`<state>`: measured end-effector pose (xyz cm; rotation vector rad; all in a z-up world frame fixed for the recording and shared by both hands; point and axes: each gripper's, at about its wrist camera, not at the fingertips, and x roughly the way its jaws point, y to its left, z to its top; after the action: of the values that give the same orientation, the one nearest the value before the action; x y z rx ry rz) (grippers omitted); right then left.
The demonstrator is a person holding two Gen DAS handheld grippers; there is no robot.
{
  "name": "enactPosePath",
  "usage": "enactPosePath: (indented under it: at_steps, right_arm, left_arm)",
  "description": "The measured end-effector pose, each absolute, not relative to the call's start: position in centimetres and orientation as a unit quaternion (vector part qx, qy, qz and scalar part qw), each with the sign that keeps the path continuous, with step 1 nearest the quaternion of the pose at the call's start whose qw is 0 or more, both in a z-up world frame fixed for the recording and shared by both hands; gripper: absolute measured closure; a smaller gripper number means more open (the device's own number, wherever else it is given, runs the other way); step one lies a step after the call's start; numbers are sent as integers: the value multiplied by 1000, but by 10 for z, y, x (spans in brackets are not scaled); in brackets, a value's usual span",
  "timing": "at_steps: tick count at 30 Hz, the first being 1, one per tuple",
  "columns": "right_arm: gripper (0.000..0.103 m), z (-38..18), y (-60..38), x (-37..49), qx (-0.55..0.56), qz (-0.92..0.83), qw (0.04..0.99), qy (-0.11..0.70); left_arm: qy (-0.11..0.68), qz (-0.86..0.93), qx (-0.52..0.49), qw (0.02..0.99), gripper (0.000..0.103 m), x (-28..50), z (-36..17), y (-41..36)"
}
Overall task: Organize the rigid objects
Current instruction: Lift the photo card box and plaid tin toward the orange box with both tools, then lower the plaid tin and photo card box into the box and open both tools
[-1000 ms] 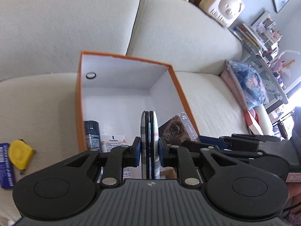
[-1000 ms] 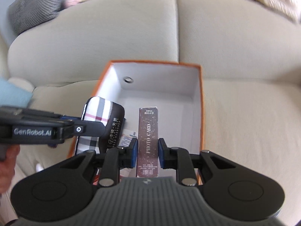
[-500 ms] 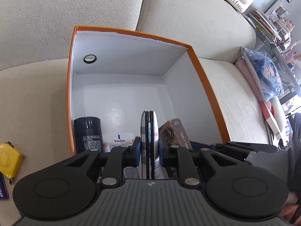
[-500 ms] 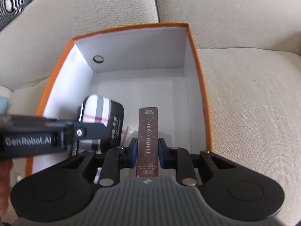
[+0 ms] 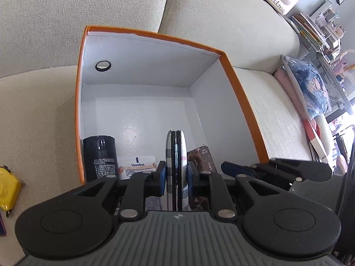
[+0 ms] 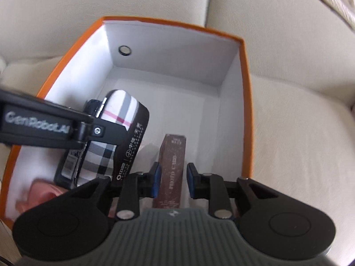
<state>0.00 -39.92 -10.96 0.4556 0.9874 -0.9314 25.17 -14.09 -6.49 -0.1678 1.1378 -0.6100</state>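
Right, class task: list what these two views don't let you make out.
- Left wrist view: the yellow object is cut off by the left edge.
- Left wrist view: the Vaseline box has its bottom hidden behind the left gripper.
- Right wrist view: whether the right gripper touches the photo card box; too blurred.

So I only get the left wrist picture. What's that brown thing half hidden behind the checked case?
Observer: A slim brown box lettered PHOTO CARD, inside the orange box.
Visitor: Is the other gripper holding it?
Observer: No. The right gripper straddles it with its jaws apart, and a gap shows beside one pad.
Visitor: And what does the flat side of the checked case look like?
Observer: The checked case has a grey, black and white plaid face with a pink stripe, next to a black face with white print.
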Motion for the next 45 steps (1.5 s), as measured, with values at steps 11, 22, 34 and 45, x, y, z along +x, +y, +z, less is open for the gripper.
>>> enactPosePath:
  at_steps: [11, 22, 34, 45]
  right_arm:
    - [95, -114, -394, -12, 123, -405, 758, 496]
    - [94, -90, -390, -33, 140, -428, 783, 429]
    - [94, -93, -390, -36, 154, -426, 786, 420]
    - [94, -94, -383, -37, 153, -420, 789, 420]
  left_arm:
    - [541, -290, -75, 786, 82, 251, -73, -153]
    - [586, -248, -109, 764, 82, 257, -103, -169]
    - [610, -233, -63, 755, 75, 266, -108, -180]
    - [619, -230, 7, 751, 83, 257, -99, -183]
